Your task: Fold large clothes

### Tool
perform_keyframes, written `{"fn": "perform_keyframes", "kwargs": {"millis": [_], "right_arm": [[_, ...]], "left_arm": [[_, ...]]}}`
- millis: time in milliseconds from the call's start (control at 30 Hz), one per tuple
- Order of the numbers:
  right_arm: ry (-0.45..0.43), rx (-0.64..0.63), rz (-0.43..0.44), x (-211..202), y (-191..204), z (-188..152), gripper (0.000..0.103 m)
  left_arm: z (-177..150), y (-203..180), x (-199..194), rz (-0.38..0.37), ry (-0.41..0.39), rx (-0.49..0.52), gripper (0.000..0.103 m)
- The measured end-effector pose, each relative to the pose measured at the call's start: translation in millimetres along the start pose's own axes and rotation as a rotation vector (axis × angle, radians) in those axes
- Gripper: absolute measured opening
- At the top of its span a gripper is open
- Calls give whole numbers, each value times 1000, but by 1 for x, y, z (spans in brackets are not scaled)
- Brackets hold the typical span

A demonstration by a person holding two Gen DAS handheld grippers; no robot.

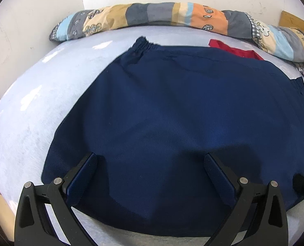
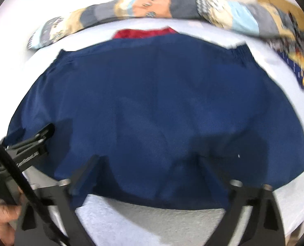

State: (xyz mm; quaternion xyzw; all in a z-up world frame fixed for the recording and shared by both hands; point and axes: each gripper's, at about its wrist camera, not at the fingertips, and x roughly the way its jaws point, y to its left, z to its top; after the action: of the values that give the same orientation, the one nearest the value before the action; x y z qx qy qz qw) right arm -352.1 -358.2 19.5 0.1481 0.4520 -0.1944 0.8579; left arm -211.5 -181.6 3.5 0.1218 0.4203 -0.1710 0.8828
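1. The left claw [image 1: 150, 160] is spread wide, its two fingers well apart above the near part of the navy garment [image 1: 182, 112]. Nothing is pinched between them; whether the tips touch the cloth cannot be told.
2. The right claw [image 2: 148, 162] is also wide open over the near hem of the same garment [image 2: 162, 102], gripping nothing. Its view is motion-blurred, so the fingertips are soft and any contact is unclear.
3. In the right view the left claw [image 2: 43, 135] shows from the side at the garment's left edge; its tip looks to meet the cloth, but blur hides the detail. A hand [image 2: 0, 215] is cut off at the lower left corner.
4. The garment lies spread flat on the white sheet [image 1: 39, 102]. A gathered elastic band shows at its far left corner, and another at the right edge. Its right side runs out of frame in the left view.
5. A red cloth [image 1: 234, 48] peeks from behind the garment's far edge, mostly covered by it.
6. A patchwork quilt [image 1: 152, 14] lies bunched along the far side by the wall [image 1: 29, 20].
7. At far right, dark patterned fabric [image 2: 295, 65] is cut by the lens rim and too blurred to identify.
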Motion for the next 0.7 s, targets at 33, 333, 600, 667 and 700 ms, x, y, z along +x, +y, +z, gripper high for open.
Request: {"fn": "perform_keyframes", "kwargs": {"millis": [33, 333, 600, 667, 700], "right_arm": [[-28, -22, -9, -8, 5, 2, 68], [69, 20, 34, 9, -8, 9, 69], [-25, 148, 9, -22, -58, 52, 72], [-29, 193, -18, -21, -76, 68, 74], [-17, 218, -22, -18, -86, 78, 76]], "left_arm": [[1, -1, -3, 0, -8, 4, 103], [1, -25, -3, -21, 2, 60, 103], [49, -28, -22, -114, -7, 57, 103], [71, -29, -23, -160, 15, 48, 103], [79, -30, -21, -187, 36, 58, 103]]}}
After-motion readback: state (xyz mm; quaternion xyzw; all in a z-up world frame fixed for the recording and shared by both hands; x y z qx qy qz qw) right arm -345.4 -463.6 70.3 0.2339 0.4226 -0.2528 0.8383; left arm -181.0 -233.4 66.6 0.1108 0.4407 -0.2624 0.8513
